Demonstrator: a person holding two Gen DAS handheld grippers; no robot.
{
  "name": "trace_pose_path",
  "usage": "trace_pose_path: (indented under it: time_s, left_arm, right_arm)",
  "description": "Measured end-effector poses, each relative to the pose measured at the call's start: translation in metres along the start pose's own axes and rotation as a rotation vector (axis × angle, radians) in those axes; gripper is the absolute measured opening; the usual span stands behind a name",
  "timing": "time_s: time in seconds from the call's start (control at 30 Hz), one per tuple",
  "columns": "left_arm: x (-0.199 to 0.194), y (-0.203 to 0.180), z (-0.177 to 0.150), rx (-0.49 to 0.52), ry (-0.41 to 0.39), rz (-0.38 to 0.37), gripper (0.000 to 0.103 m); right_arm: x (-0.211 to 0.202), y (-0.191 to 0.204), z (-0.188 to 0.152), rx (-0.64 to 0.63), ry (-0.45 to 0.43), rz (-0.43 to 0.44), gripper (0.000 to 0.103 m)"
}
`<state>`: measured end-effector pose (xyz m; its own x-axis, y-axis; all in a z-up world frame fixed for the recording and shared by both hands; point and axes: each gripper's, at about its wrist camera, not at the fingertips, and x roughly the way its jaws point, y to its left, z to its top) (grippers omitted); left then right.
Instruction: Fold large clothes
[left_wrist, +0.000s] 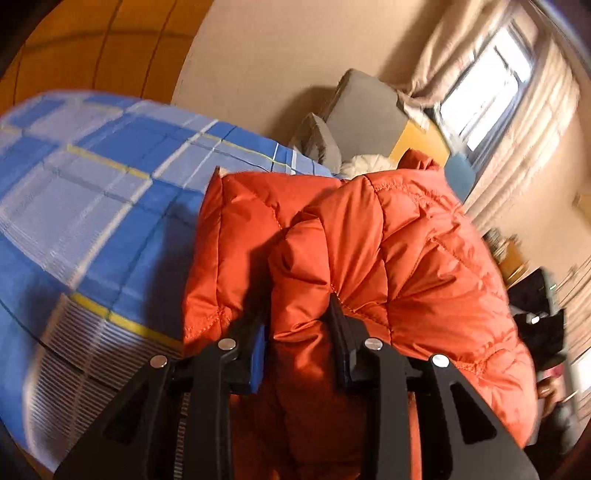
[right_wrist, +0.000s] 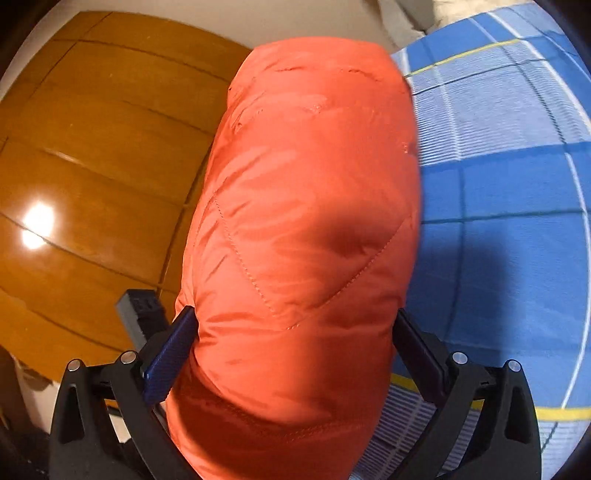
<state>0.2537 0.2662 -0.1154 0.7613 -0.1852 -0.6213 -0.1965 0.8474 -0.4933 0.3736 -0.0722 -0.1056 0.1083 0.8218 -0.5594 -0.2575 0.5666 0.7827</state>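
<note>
Two grippers are in use, and we count one garment between them: a single orange quilted jacket (left_wrist: 388, 251). The left gripper (left_wrist: 301, 314) is clenched on a narrow bunched fold of the jacket; we see the fabric pinched between its two fingers (left_wrist: 340, 325), bulging forward beyond the tips and spreading outward past the right-hand finger. The right gripper (right_wrist: 295, 332) holds a much thicker padded roll of the same jacket (right_wrist: 306, 206), its two fingers (right_wrist: 173, 350) spread wide and pressed against either side of the bulk, which rises ahead of the tips and fills the space between them.

We count one blue plaid bedspread (left_wrist: 81, 192): in the left wrist view it lies beyond the left-hand finger, and in the right wrist view it (right_wrist: 509, 206) lies beyond the right-hand finger. One wooden wardrobe panel (right_wrist: 92, 166) stands outside the right gripper's left-hand finger. Ahead of the left gripper's fingertips we see one grey cushion (left_wrist: 365, 114) and one curtained window (left_wrist: 484, 92).
</note>
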Motion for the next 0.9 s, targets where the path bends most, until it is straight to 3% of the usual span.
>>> trace_pose_path:
  time_s: [0.17,0.27,0.5,0.6,0.73,0.9]
  left_arm:
    - [0.003,0.005,-0.002,-0.101,-0.021,-0.085,0.022]
    - [0.013,-0.011,0.006,-0.098,-0.015,-0.114,0.019]
    - [0.073,-0.091,0.05,-0.004,0.051,-0.171,0.015]
    - [0.095,-0.13,0.067,0.063,0.078,-0.163,0.015]
    - [0.121,-0.162,0.069,0.148,0.124,-0.075,0.015]
    - [0.12,-0.184,0.05,0.301,0.098,0.058,0.016]
  right_arm:
    - [-0.008,0.021,0.006,-0.09,-0.01,-0.004,0.067]
    - [-0.018,0.027,0.014,-0.128,-0.024,-0.01,0.059]
    - [-0.082,0.002,0.024,-0.124,-0.149,-0.051,0.056]
    - [-0.1,-0.02,0.029,-0.097,-0.175,-0.087,0.056]
    - [-0.107,-0.055,0.026,-0.07,-0.152,-0.17,0.058]
    - [-0.114,-0.074,0.024,-0.062,-0.161,-0.239,0.073]
